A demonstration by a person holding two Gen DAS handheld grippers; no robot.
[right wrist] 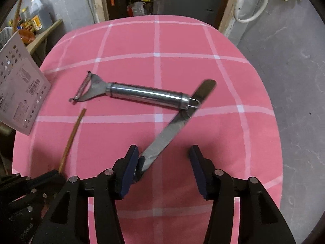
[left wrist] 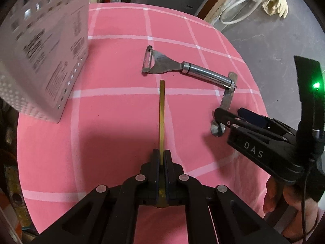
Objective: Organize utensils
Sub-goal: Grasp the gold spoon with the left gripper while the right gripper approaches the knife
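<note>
Left gripper clamped tight on a thin golden chopstick, stick pointing straight toward 12 o'clock over the pink checked tablecloth. Right gripper spread wide, holding nothing, left pad touching or nearly touching the steel spoon near its bowl end; bowl itself mostly hidden under that pad. Spoon handle running out toward 1 o'clock in the right wrist view, its far end tucked under the hanging loop of the steel peeler, which lies across at 11 o'clock with blade head to the left. White perforated holder up at 10 o'clock in the left wrist view, apparently the destination. Handling, as a guess: spoon rigid, fairly light, polished and so likely slippery; flat against cloth, hard to get pads beneath. Best grasped across the narrow handle edges just above the bowl, then drawn back toward 6 o'clock to slide free of the peeler loop without dragging it. Peeler heavier, round handle prone to rolling. Chopstick light, stiff, easily pivoted if grip loosens.
</note>
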